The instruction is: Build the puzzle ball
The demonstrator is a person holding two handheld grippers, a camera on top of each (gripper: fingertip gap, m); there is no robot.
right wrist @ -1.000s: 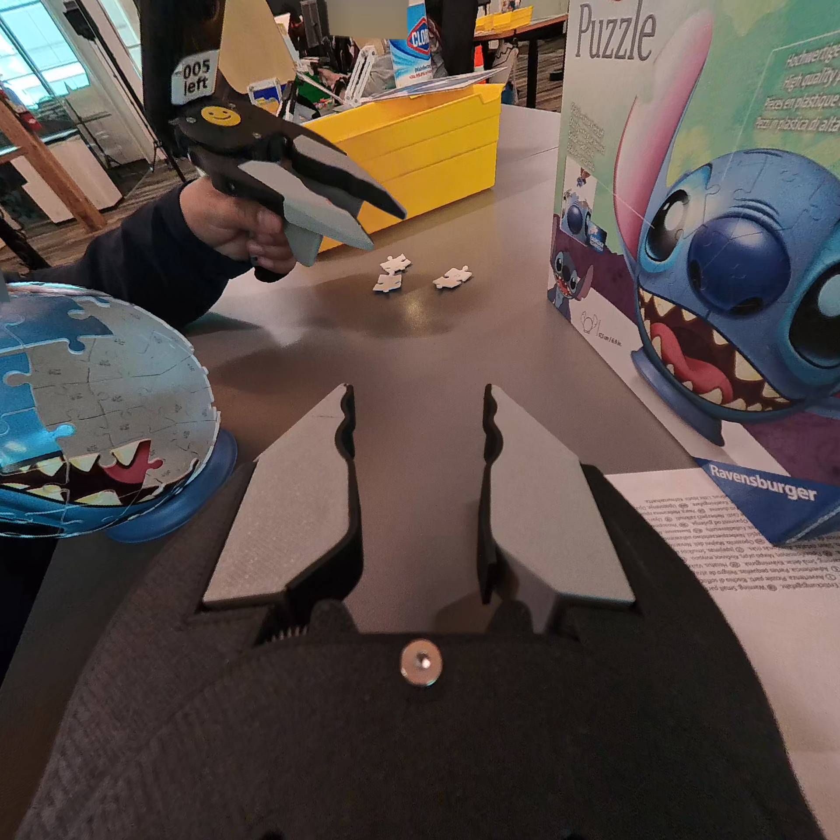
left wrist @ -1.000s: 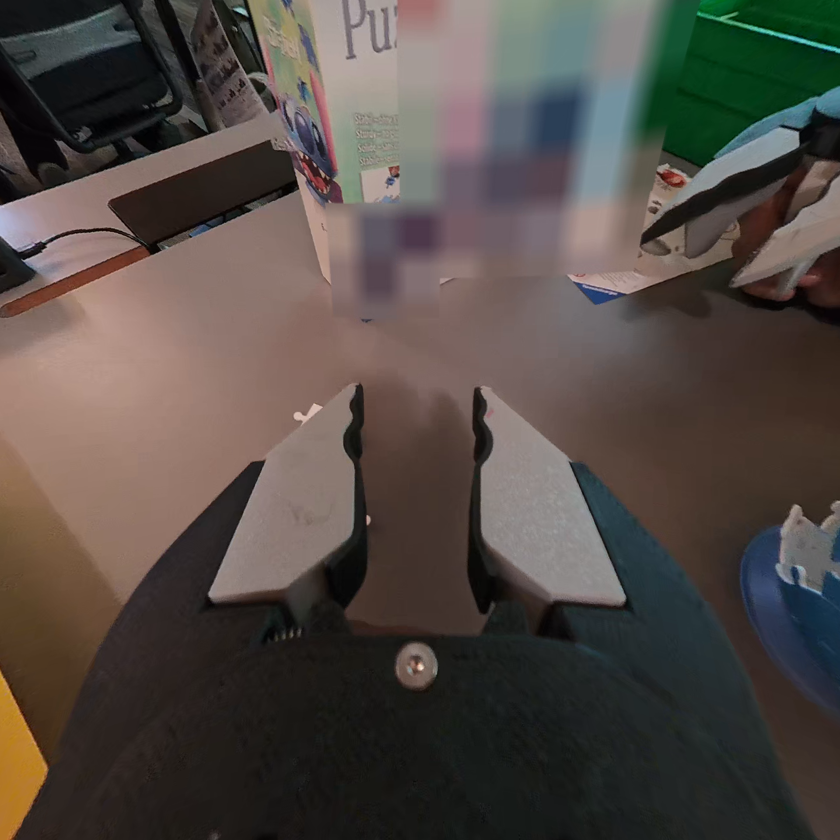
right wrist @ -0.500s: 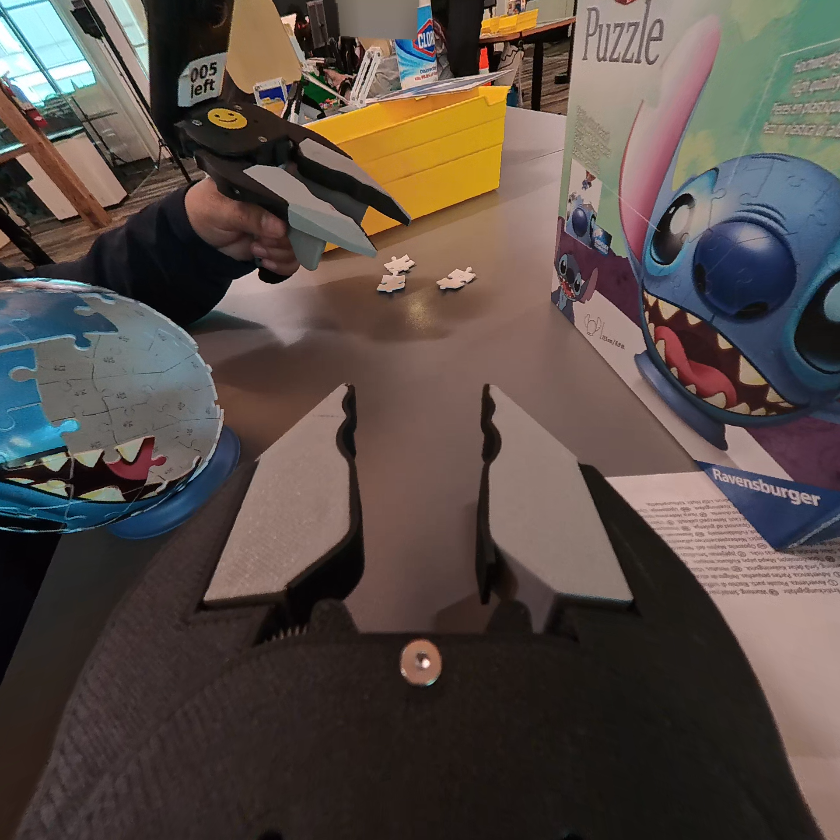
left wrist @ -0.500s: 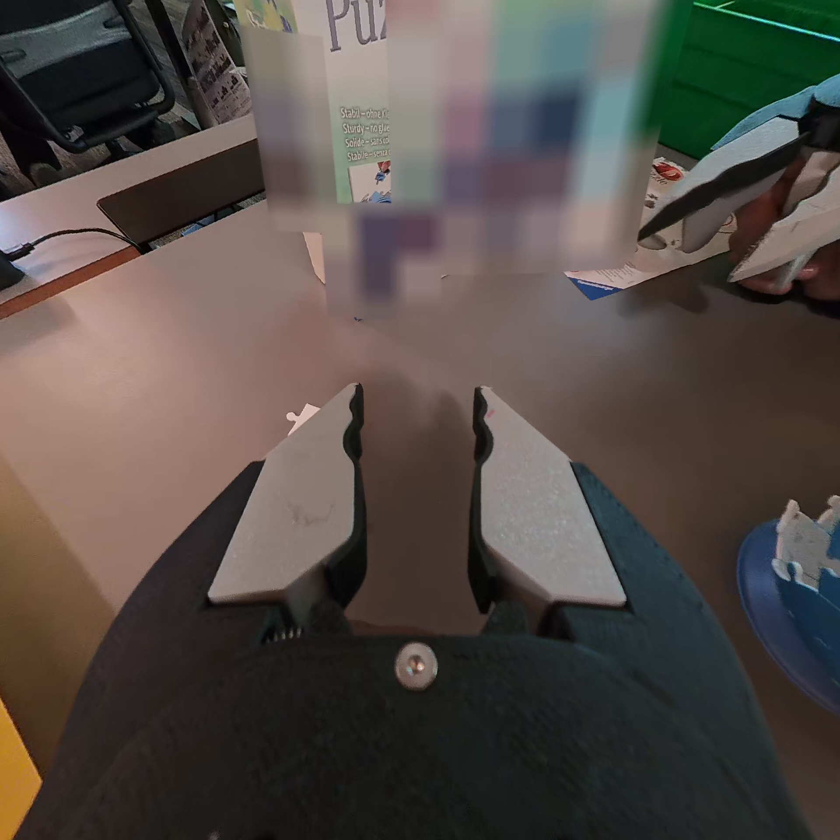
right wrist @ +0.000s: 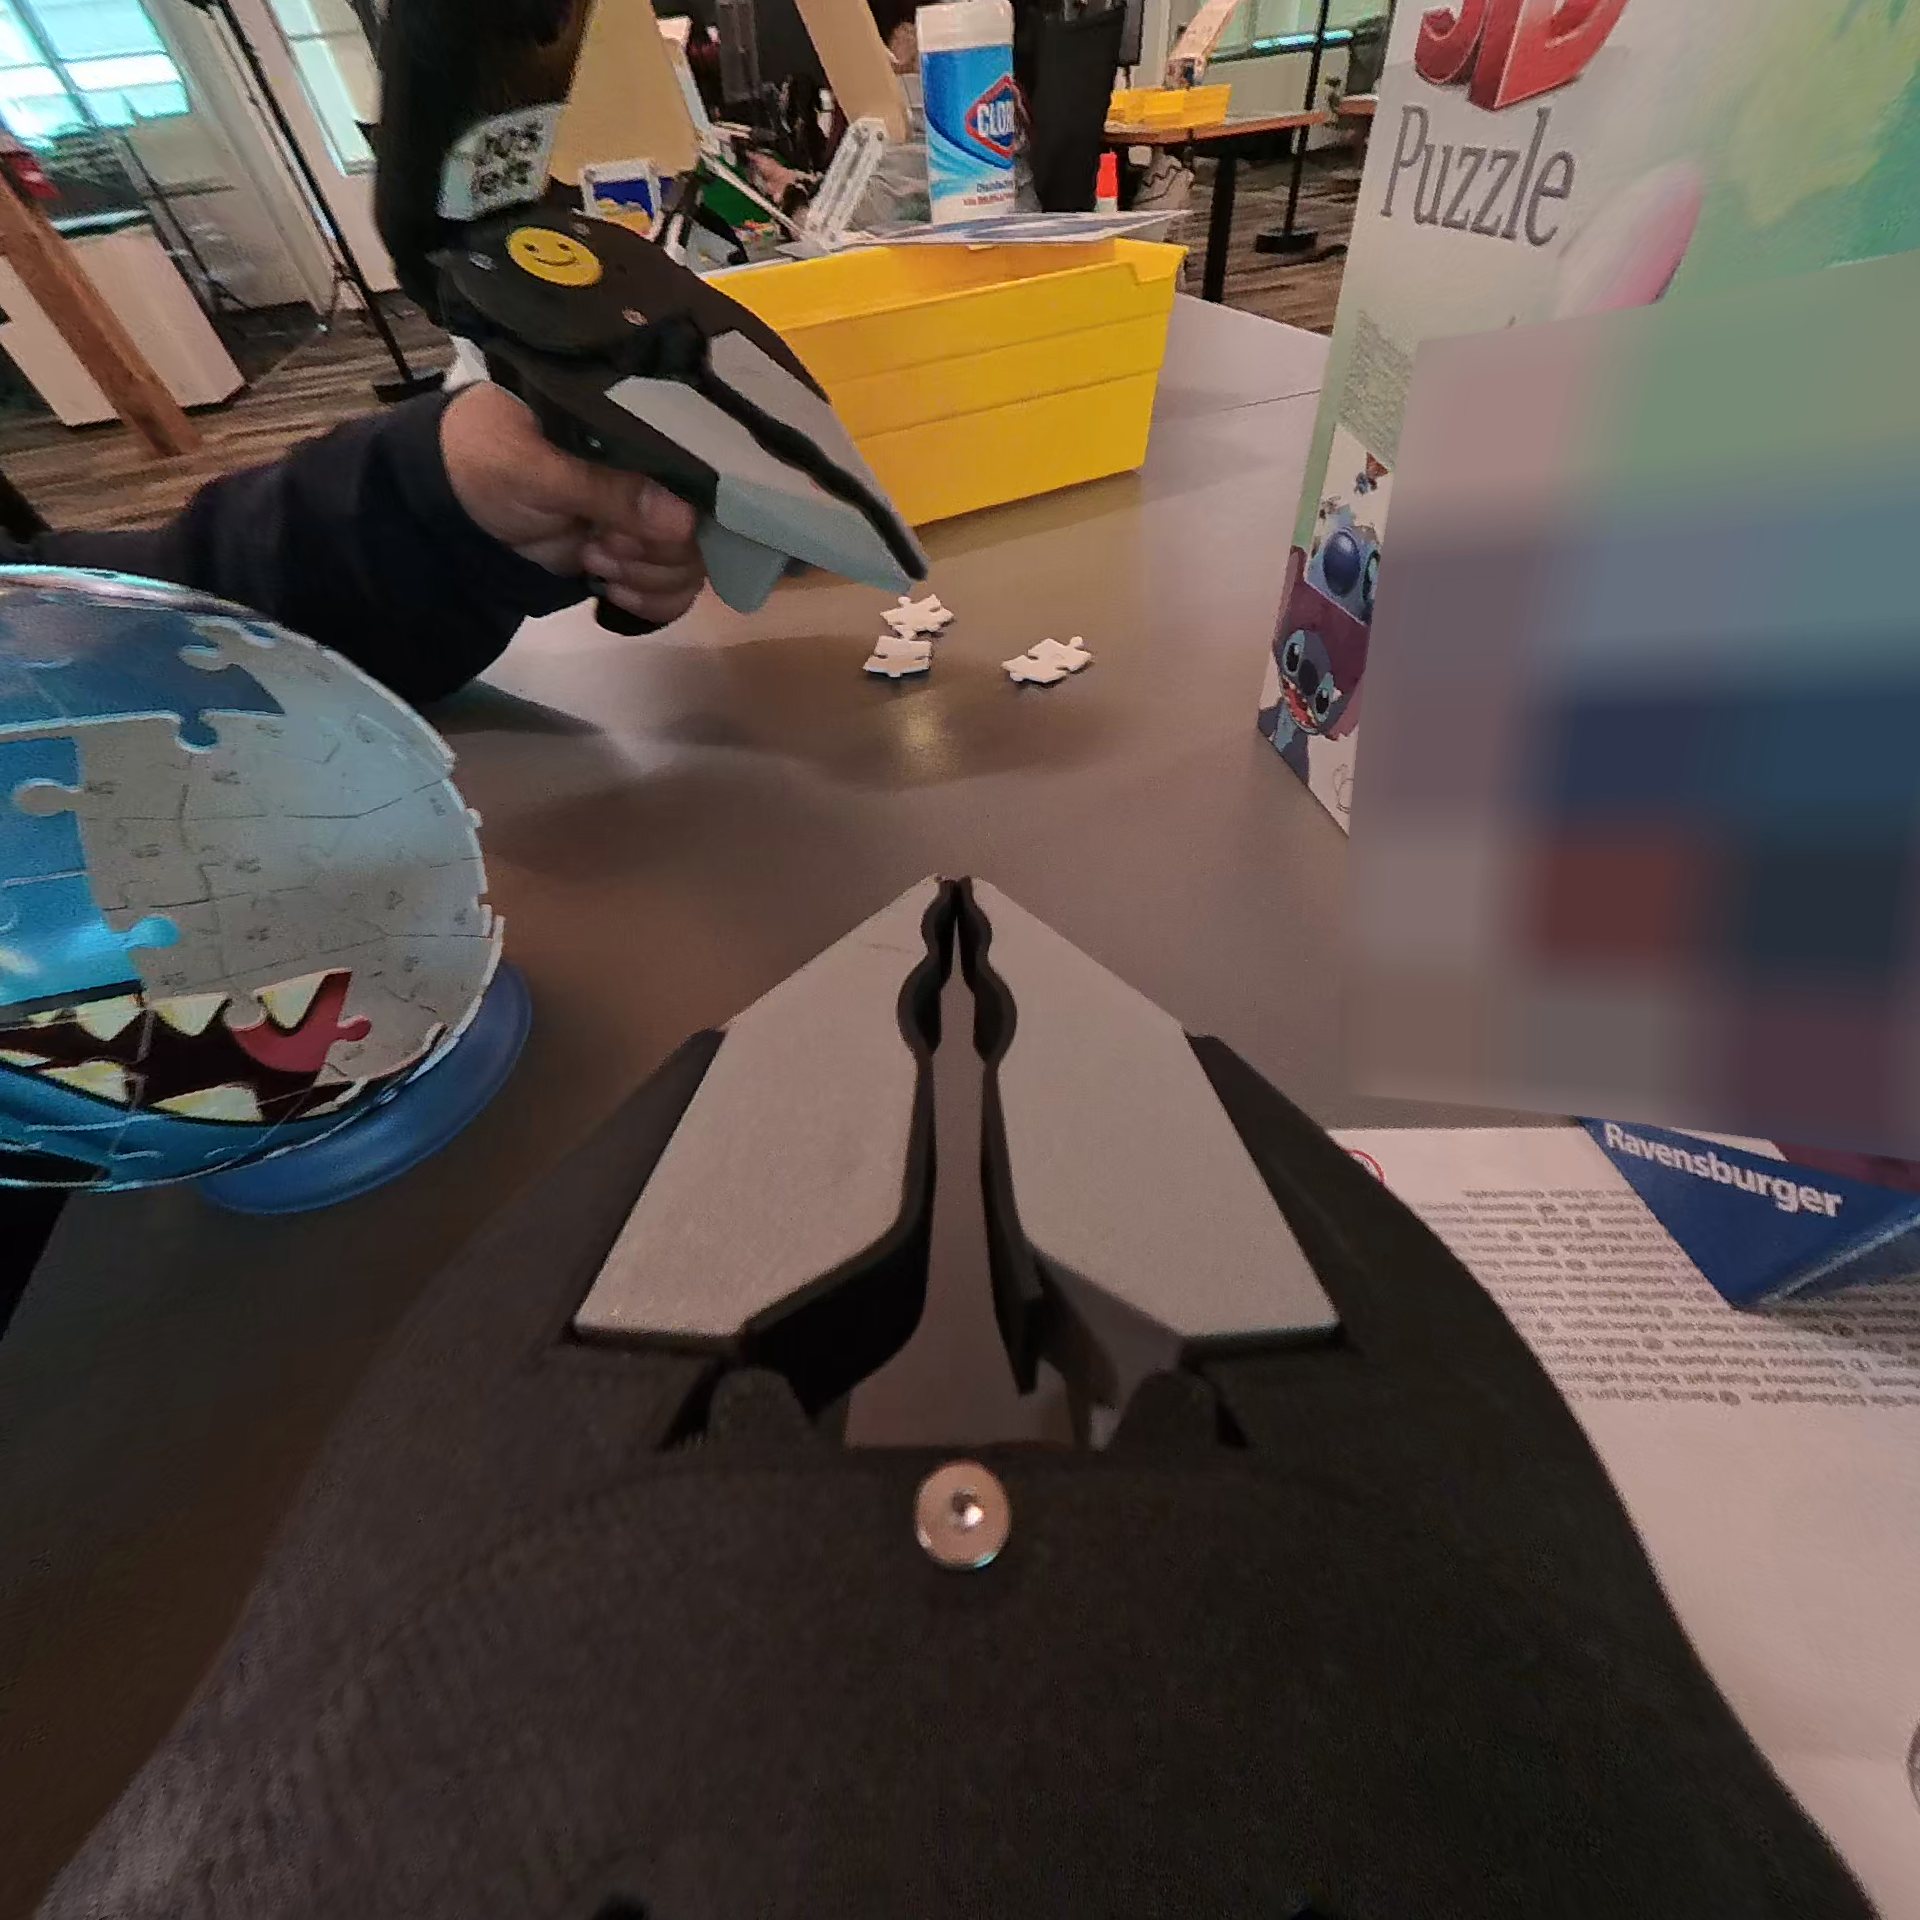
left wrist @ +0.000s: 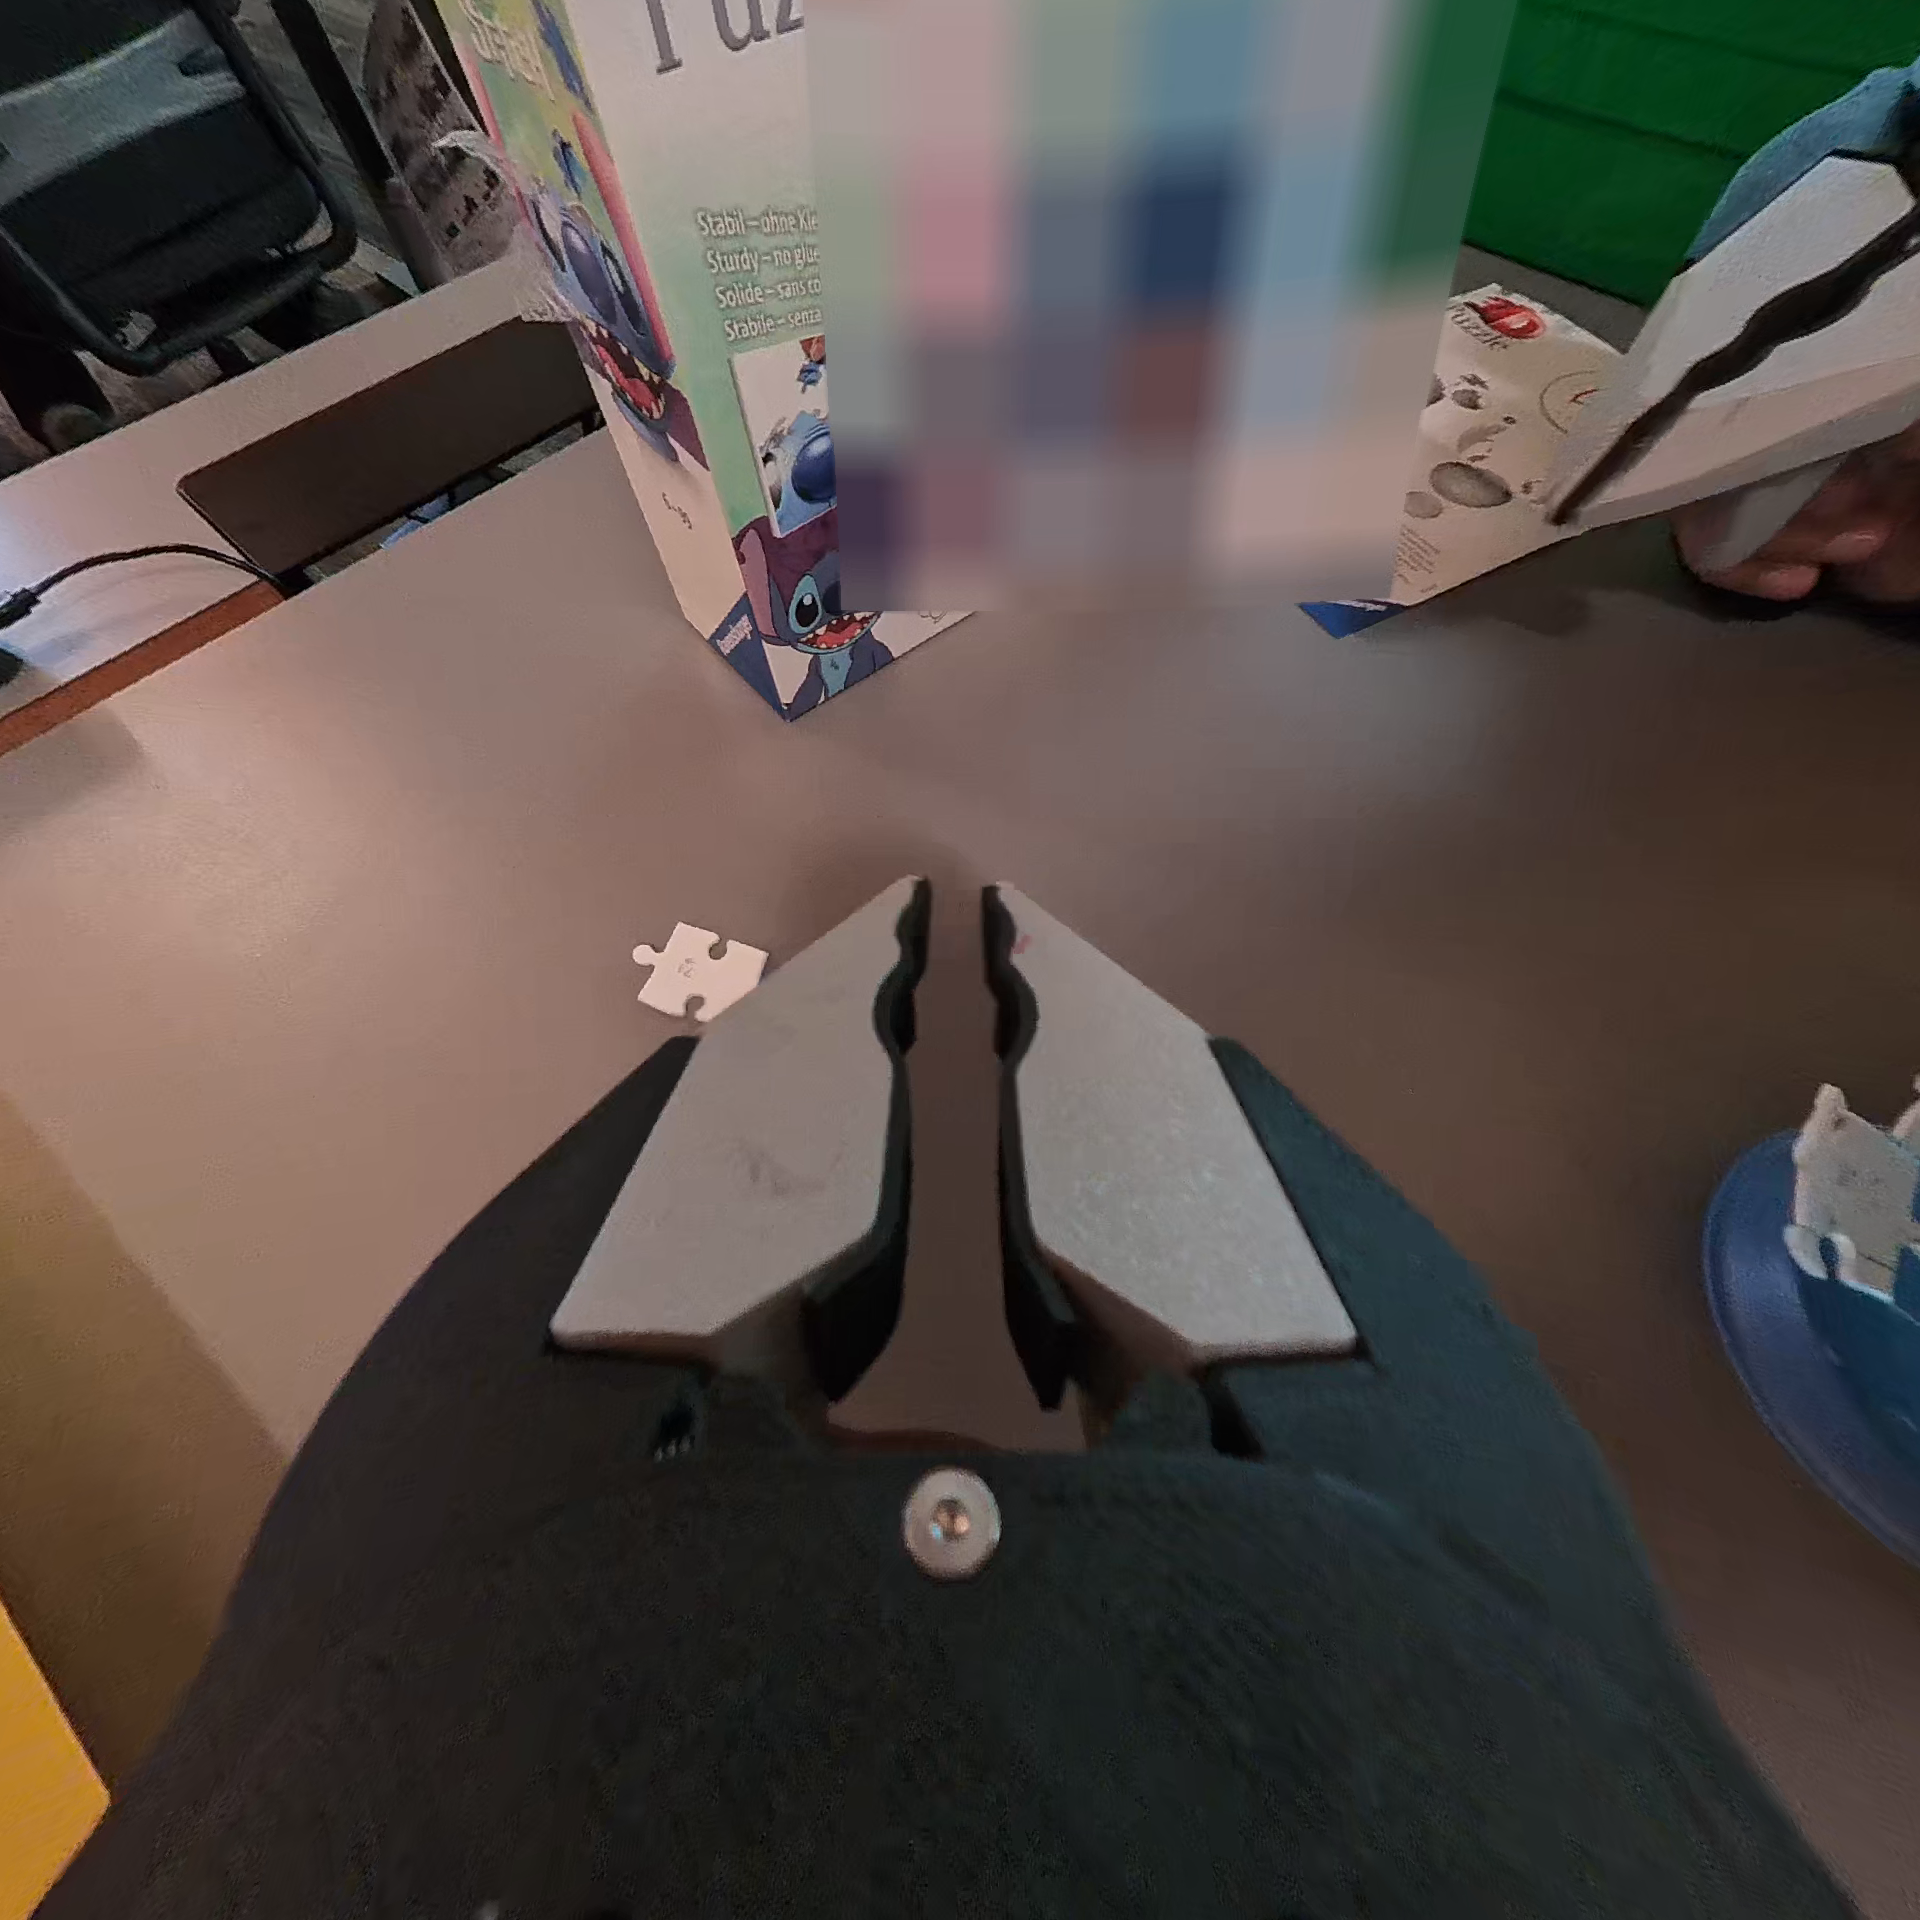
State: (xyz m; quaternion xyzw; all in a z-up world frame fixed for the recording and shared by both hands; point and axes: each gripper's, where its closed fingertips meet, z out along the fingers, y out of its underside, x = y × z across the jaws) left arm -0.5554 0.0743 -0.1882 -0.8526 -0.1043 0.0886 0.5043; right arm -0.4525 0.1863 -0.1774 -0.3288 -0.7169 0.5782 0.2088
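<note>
The half-built puzzle ball (right wrist: pixel 223 904) sits on its blue stand (right wrist: pixel 395 1122) on the desk (right wrist: pixel 831 790), while three loose pieces (right wrist: pixel 899 655) lie beyond it beneath the left gripper (right wrist: pixel 894 561). That gripper's jaws are nearly closed and empty; the right gripper (right wrist: pixel 954 894) is closed tip to tip on nothing. The piece-fetching step appears to be in hand, and the next move likely calls for opening the left jaws over one piece.

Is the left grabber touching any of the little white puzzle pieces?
Apart. The right wrist view shows the left gripper above the table, with a gap down to the nearest puzzle piece.
</note>
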